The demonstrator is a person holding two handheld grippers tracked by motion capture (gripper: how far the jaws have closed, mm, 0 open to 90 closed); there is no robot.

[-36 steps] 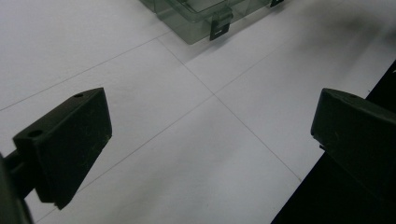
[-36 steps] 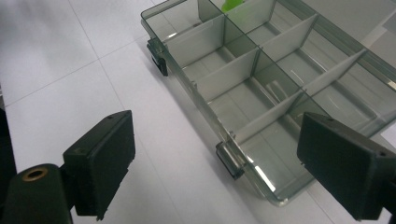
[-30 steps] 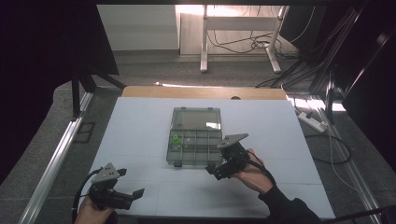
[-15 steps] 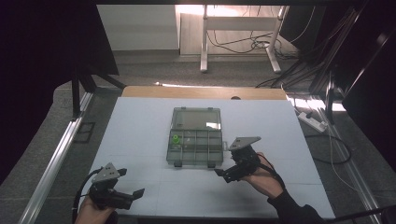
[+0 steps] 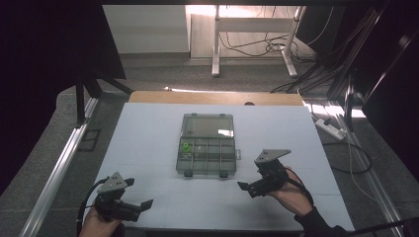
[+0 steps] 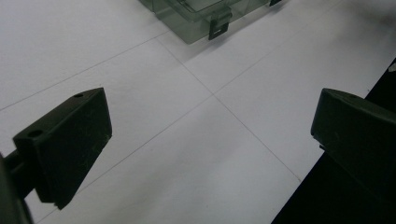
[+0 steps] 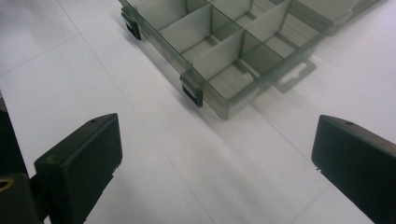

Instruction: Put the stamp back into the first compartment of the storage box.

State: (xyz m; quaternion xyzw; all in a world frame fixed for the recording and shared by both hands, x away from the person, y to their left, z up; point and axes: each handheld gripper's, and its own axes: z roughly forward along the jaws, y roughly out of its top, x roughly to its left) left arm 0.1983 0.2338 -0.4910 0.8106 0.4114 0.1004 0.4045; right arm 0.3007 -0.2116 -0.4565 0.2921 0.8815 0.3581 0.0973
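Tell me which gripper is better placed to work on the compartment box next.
Probably the right gripper: it sits open beside the compartment box's near right corner, latches close ahead. The left gripper, also open, waits farther off at the table's near edge.

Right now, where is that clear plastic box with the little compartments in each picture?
High view: compartment box at the table's centre, lid open.
Left gripper view: one box corner at the top edge.
Right gripper view: across the top, beyond the open jaws.
Shared landmark: the black latch on its near wall.
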